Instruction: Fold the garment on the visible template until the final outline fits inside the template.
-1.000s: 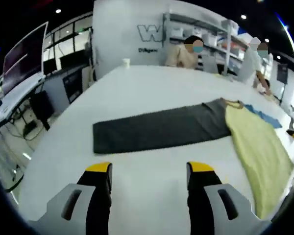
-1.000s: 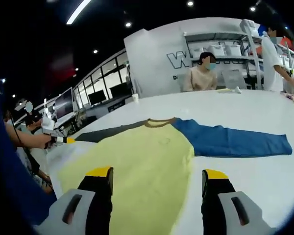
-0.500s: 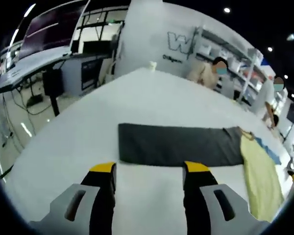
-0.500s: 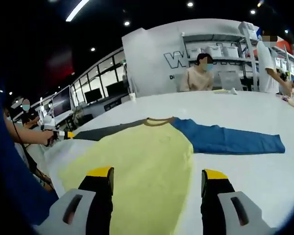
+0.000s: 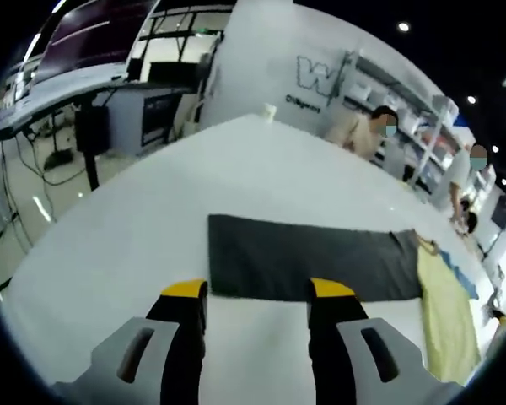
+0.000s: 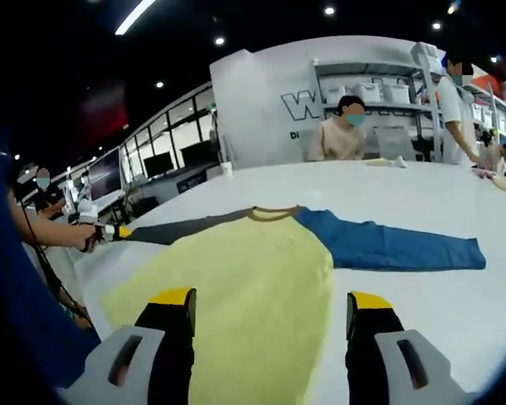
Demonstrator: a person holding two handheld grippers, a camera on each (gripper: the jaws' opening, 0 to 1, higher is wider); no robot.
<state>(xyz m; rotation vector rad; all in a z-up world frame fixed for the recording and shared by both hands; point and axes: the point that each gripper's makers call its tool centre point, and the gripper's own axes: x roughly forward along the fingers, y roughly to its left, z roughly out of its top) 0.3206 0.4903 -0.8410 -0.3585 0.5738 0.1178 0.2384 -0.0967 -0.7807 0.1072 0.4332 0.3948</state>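
Note:
A long-sleeved shirt lies flat on the white table (image 6: 455,202). Its yellow body (image 6: 244,295) fills the near middle of the right gripper view, its blue sleeve (image 6: 388,247) runs right and its dark grey sleeve (image 6: 181,228) runs left. In the left gripper view the grey sleeve (image 5: 312,260) stretches across, with the yellow body (image 5: 443,316) at the right. My left gripper (image 5: 258,291) is open, its tips at the grey sleeve's near edge by the cuff. My right gripper (image 6: 270,299) is open over the yellow body's lower part. The left gripper's yellow tip (image 6: 118,232) shows at the grey cuff.
Two people are at the table's far side, one seated (image 6: 341,131) and one standing (image 6: 455,101). A white cup (image 5: 270,111) stands on the far table edge. Shelves with boxes (image 6: 371,84) line the back wall. Desks with monitors (image 5: 84,59) stand beyond the left table edge.
The left gripper has swung left and moved in on the grey sleeve's cuff end, so its tips now reach the sleeve's near edge. The right gripper view has hardly shifted.

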